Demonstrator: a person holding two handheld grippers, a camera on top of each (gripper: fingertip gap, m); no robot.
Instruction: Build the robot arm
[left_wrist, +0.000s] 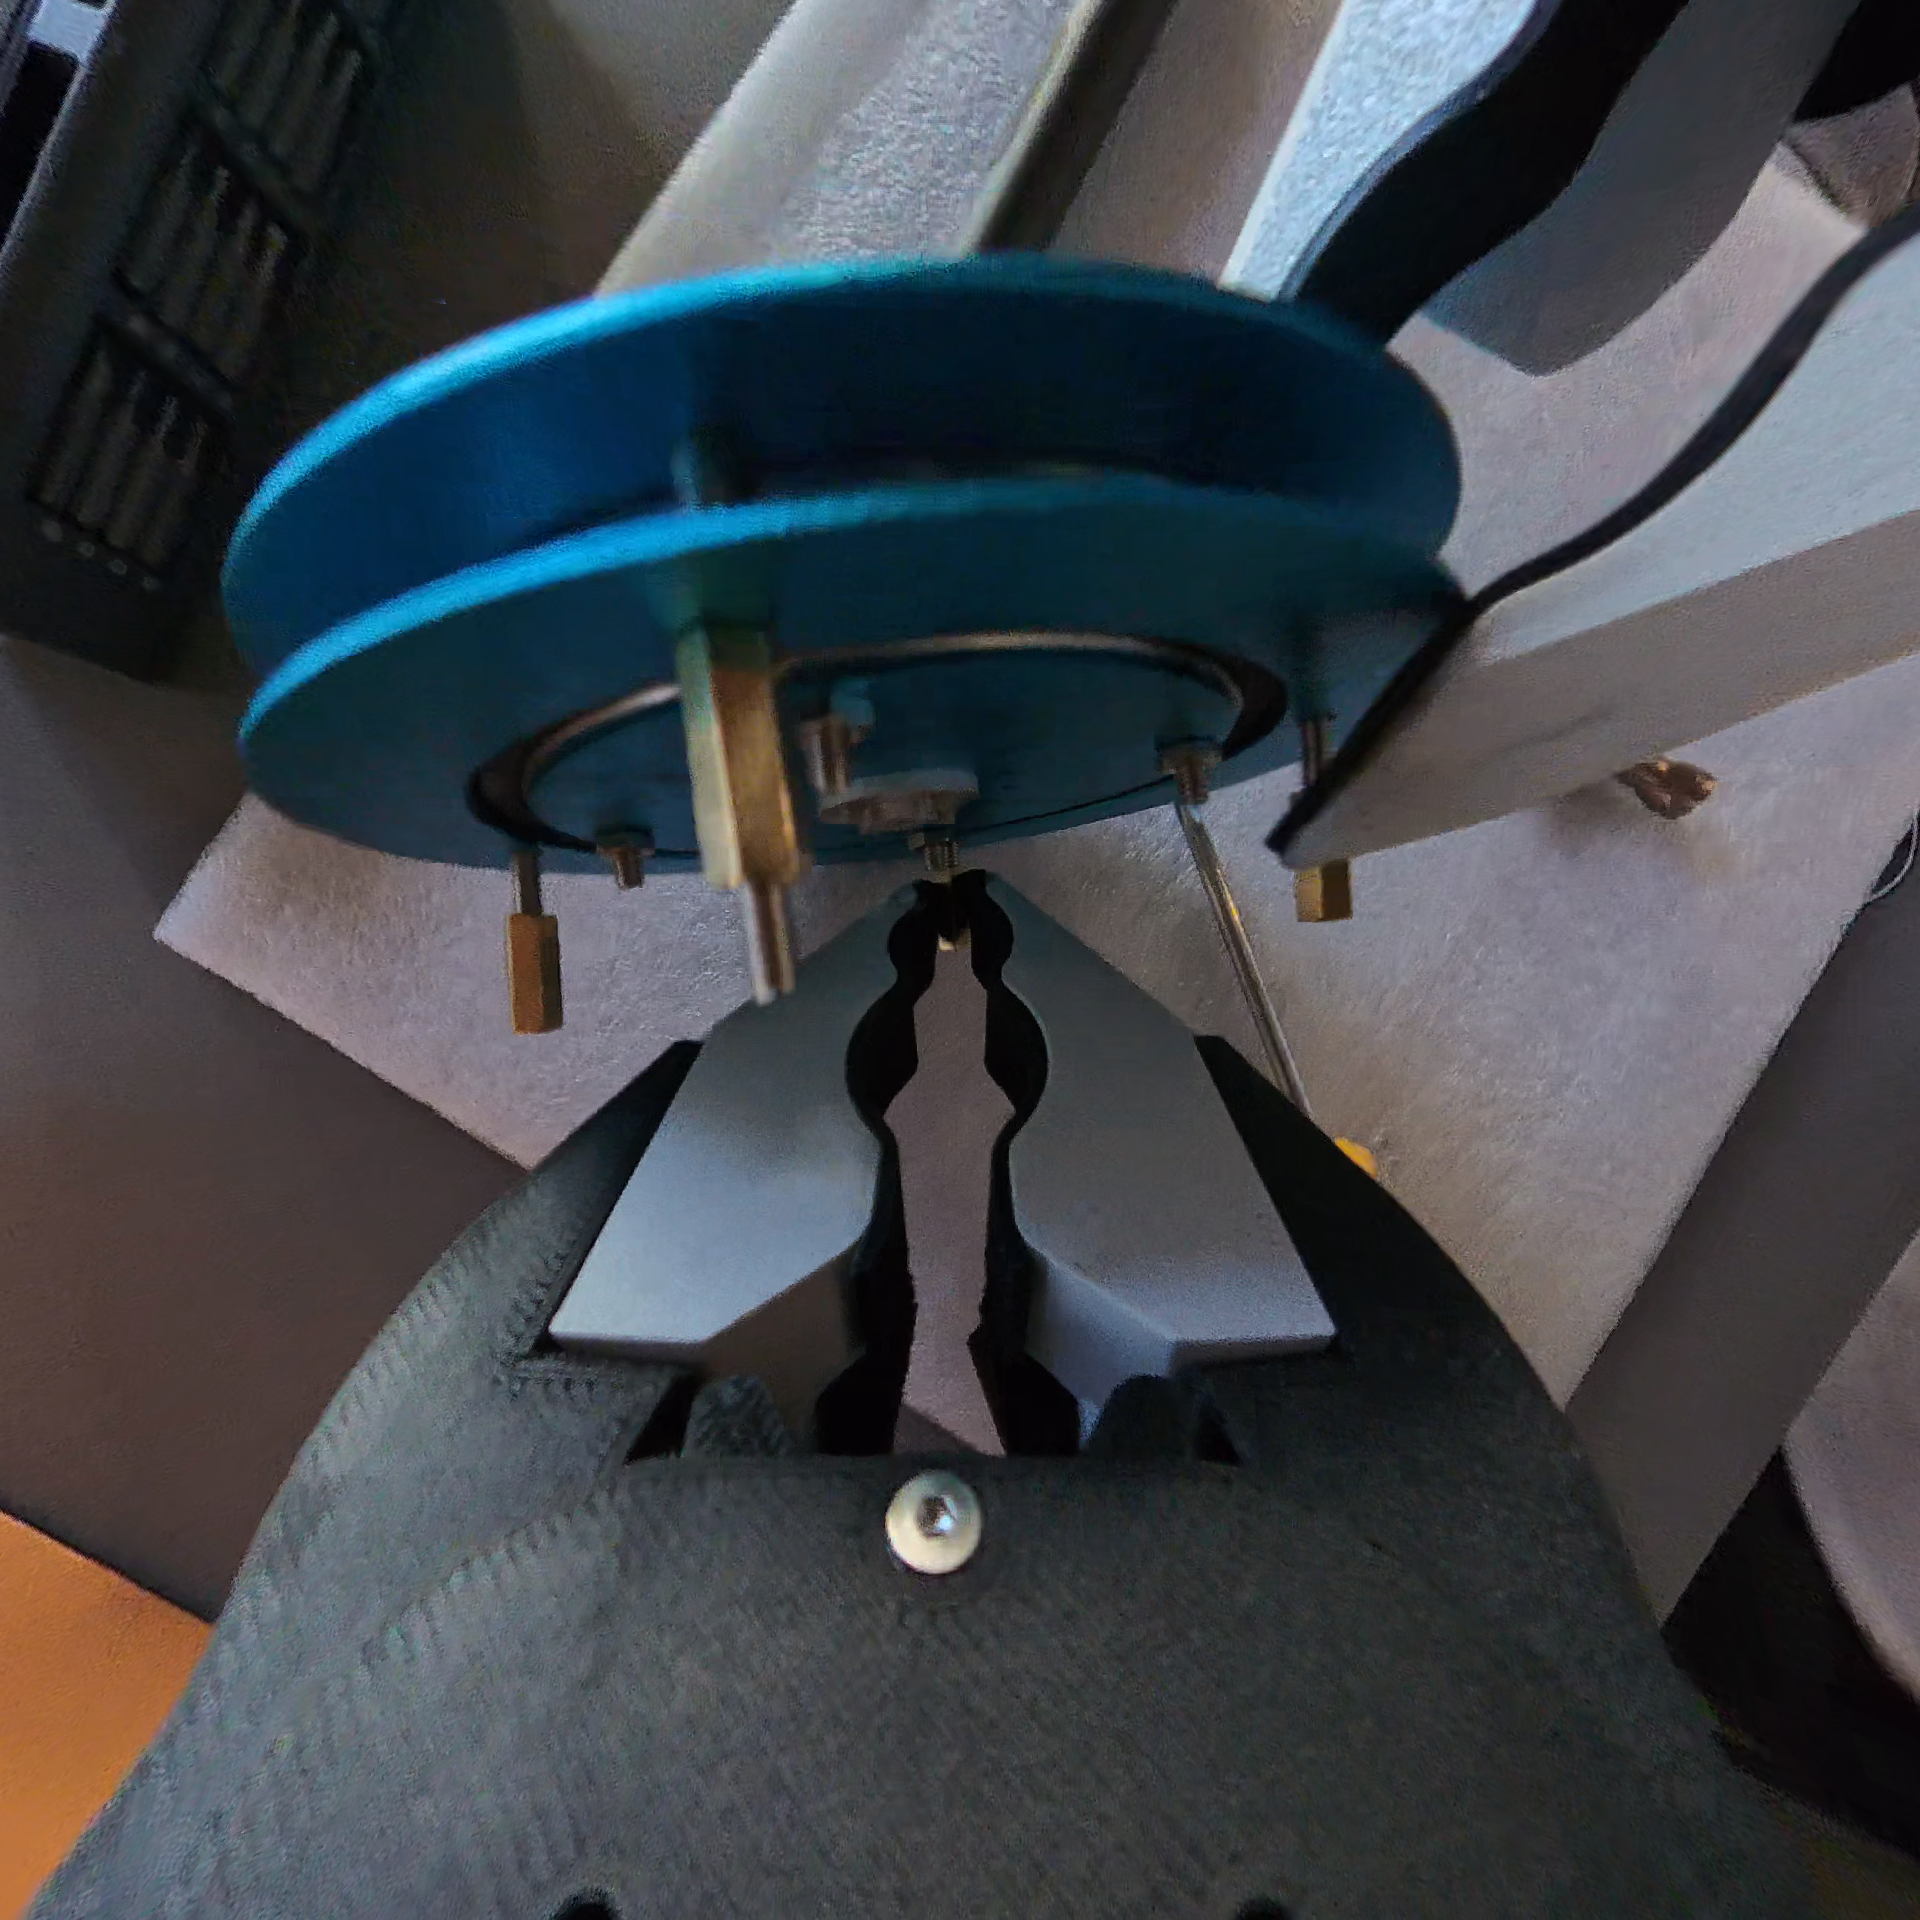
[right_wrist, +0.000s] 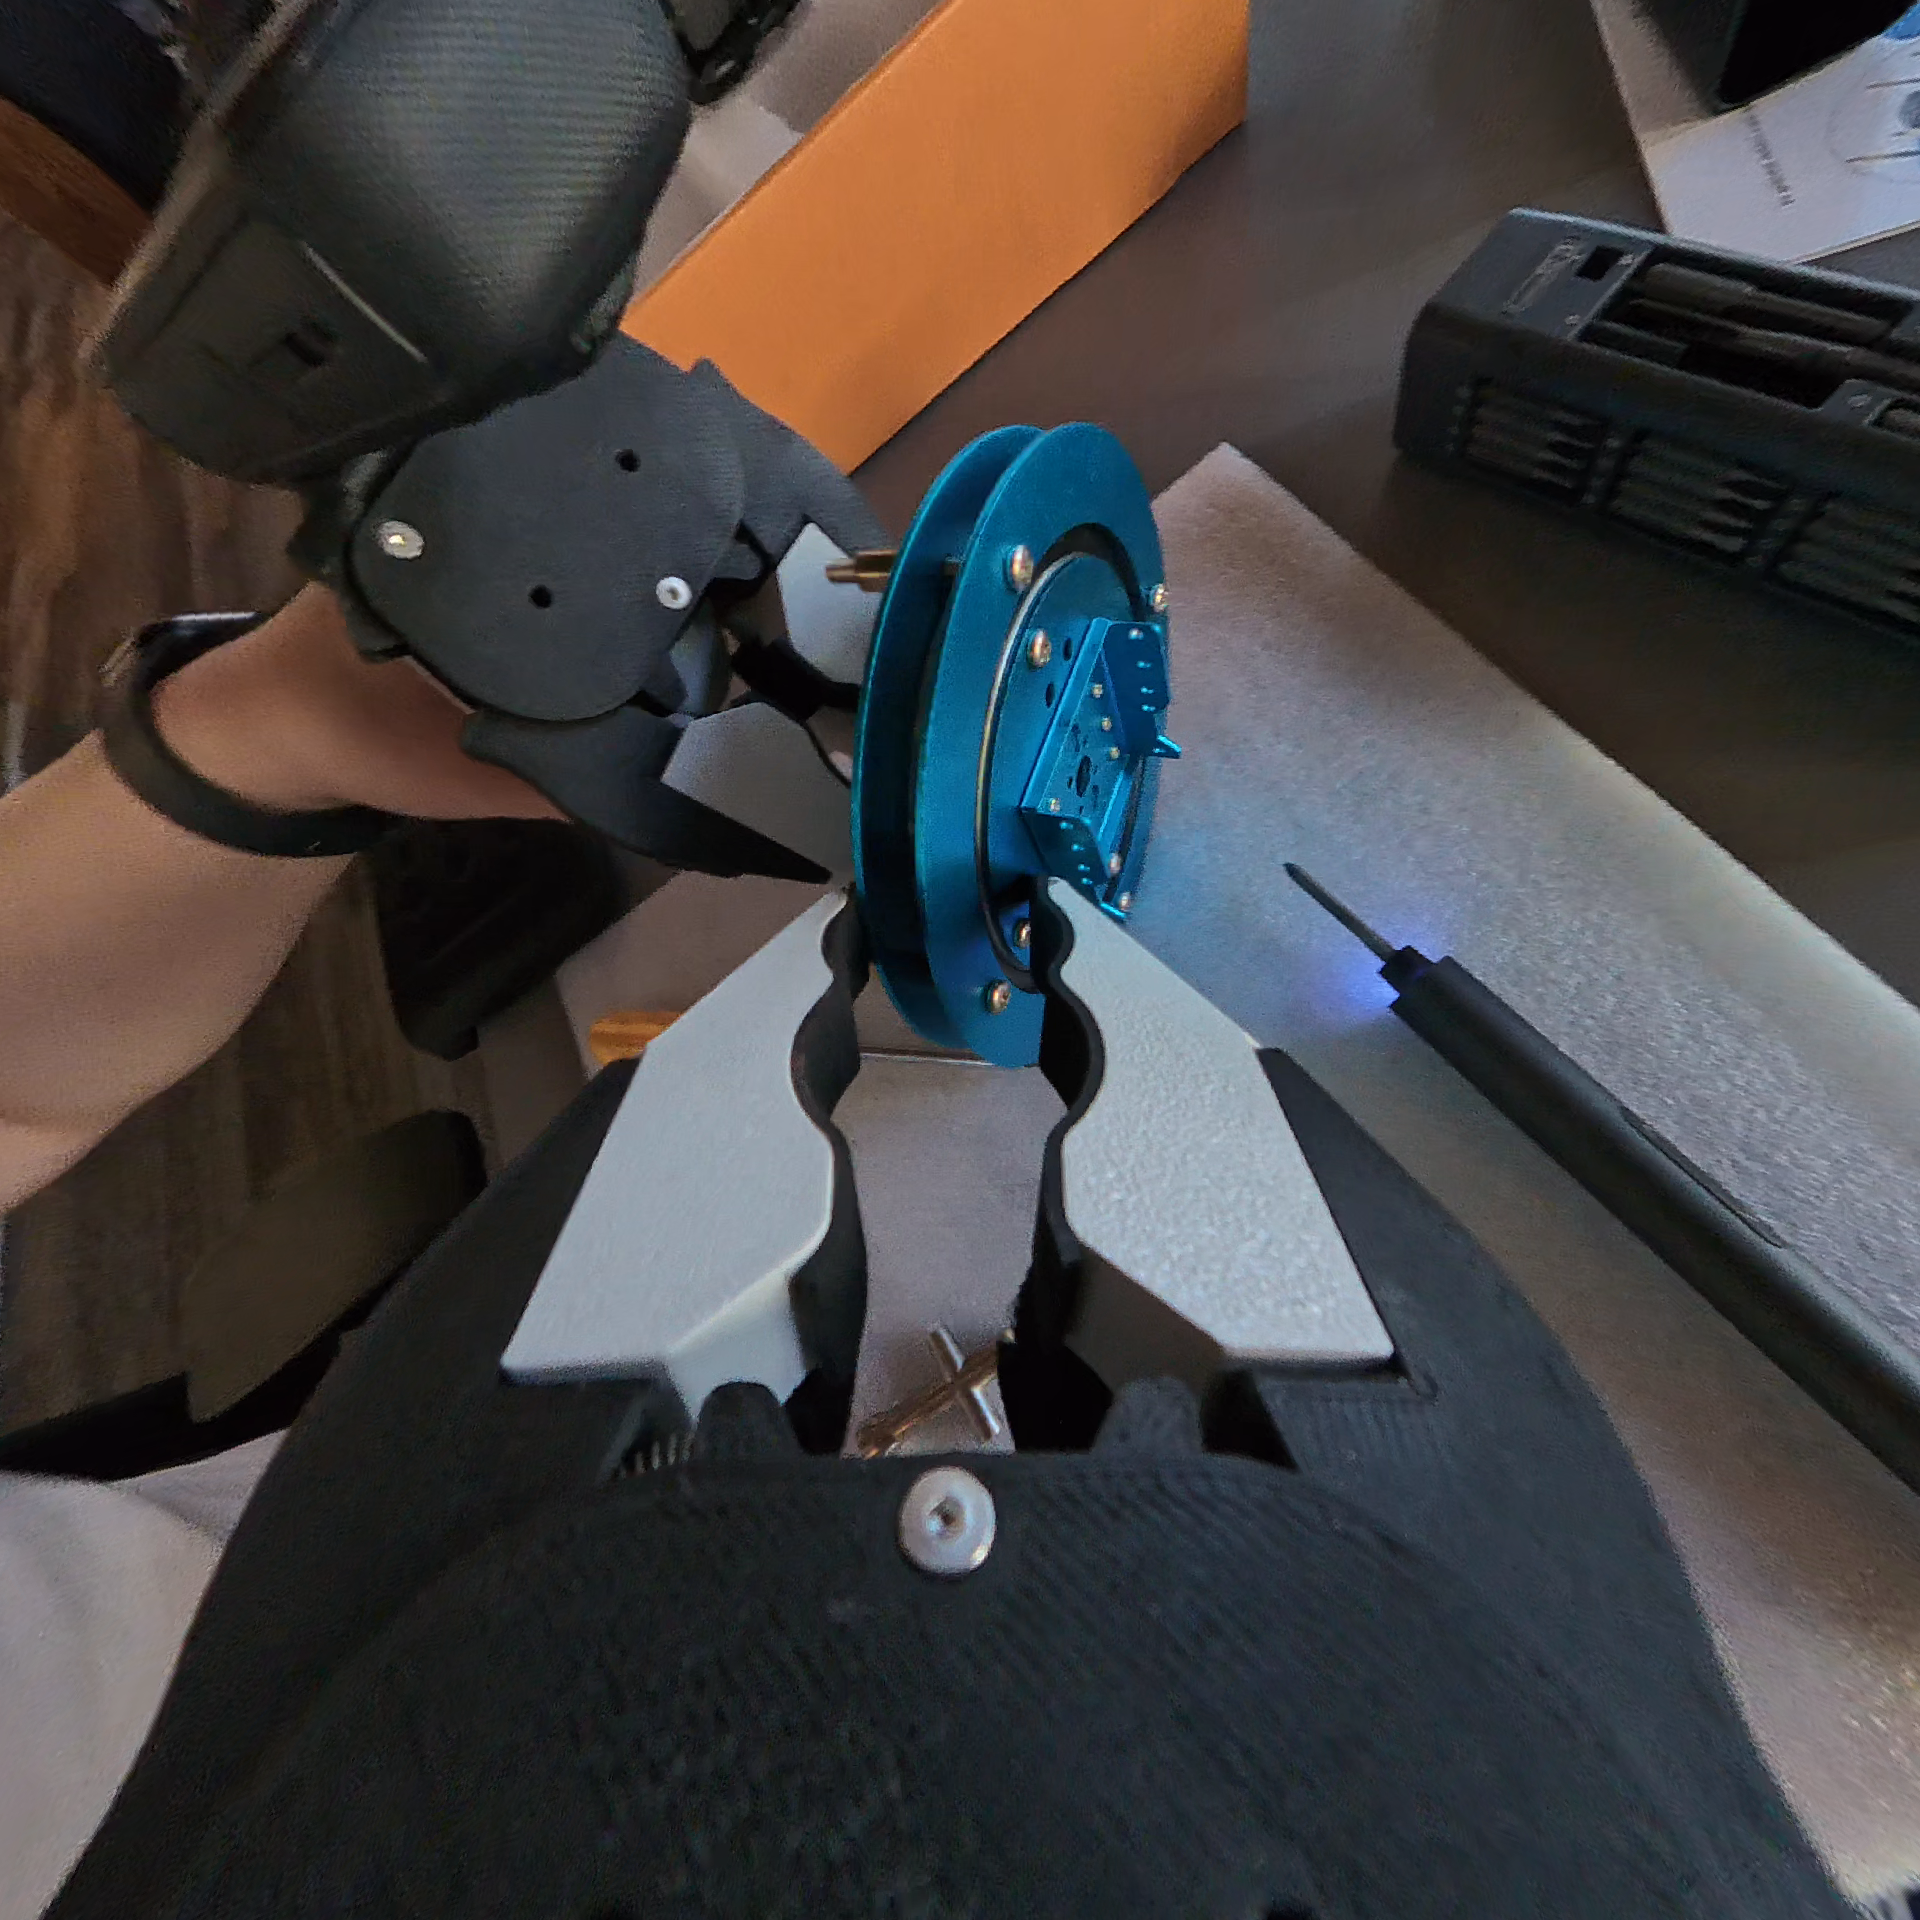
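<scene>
A blue assembly of two round discs (left_wrist: 582, 499) with brass standoffs (left_wrist: 535, 966) on its underside hangs in the air between both grippers. My left gripper (left_wrist: 948, 920) is shut at its tips on a small brass standoff (left_wrist: 948, 940) that sits on a screw near the disc's centre. My right gripper (right_wrist: 951, 920) is clamped across the rim of the blue discs (right_wrist: 1049, 561) and holds them on edge above the mat. The right gripper's fingers (left_wrist: 1621, 623) also show at the disc's right edge in the left wrist view. The left gripper (right_wrist: 810, 717) reaches the disc's back face.
A grey mat (right_wrist: 1455, 779) lies on the table. On it are a black electric screwdriver (right_wrist: 1558, 1091) with a blue light, loose brass standoffs (right_wrist: 935, 1392) and a thin screwdriver with a yellow handle (left_wrist: 1236, 956). A black bit case (right_wrist: 1662, 416) stands at the back right. An orange panel (right_wrist: 935, 208) lies behind. From either gripper's tips it is about 15 cm to the black bit case (right_wrist: 1662, 416). The left camera catches it too, in the left wrist view (left_wrist: 89, 260).
</scene>
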